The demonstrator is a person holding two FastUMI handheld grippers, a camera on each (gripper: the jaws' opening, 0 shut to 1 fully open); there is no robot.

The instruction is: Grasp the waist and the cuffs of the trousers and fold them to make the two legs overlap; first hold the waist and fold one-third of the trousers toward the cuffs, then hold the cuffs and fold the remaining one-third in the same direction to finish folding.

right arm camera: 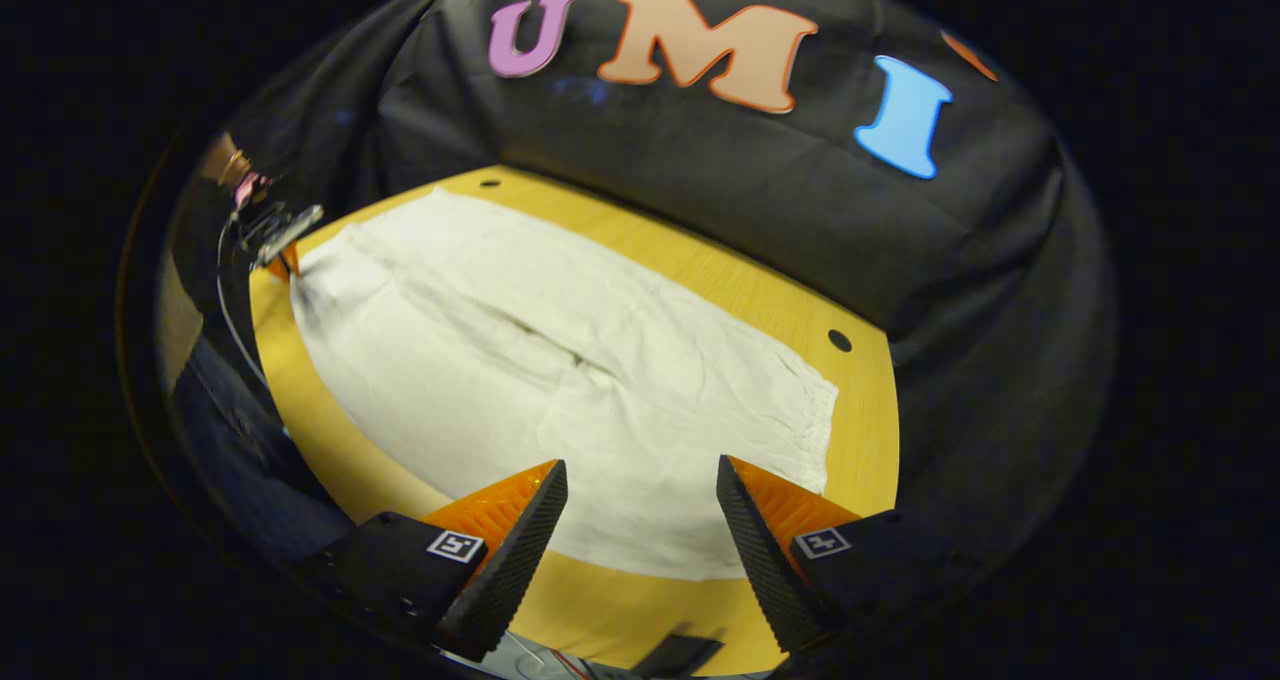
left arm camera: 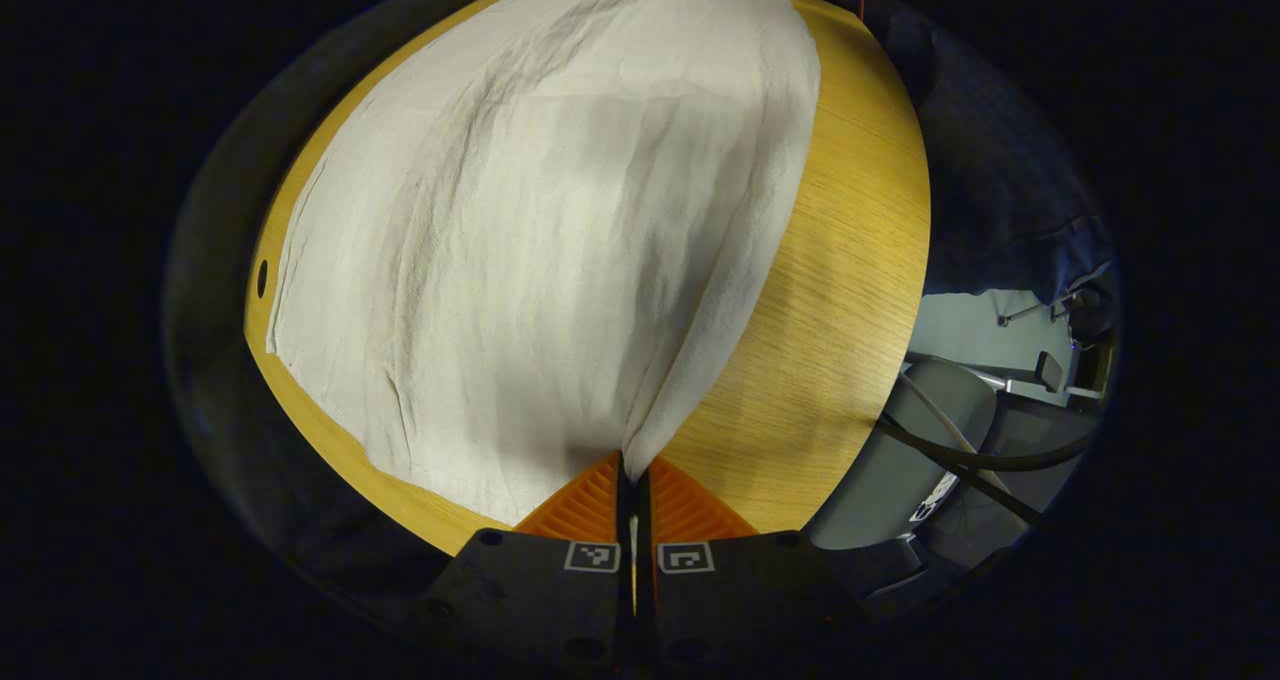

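- Pinching a corner of the cream-white crumpled cotton trousers, the left gripper has its two fingers pressed together on the fabric, which rises in a peaked fold straight up from the tips.
- From that pinch the cloth fans out wide and flat across the round, honey-coloured wooden table, creases running along its length.
- Over in the right gripper view, the right gripper hangs with its fingers spread wide apart, nothing between them, poised just above the near edge of the trousers.
- The garment lies stretched across the table, the gathered end near the right-hand finger, the opposite end reaching away to the far left.
- At that far end, the other gripper sits right at the corner of the cloth, small and distant.
- A dark hole marks the tabletop just beyond the fabric.
- Grey equipment and dark cables sit below the table's edge in the left gripper view.
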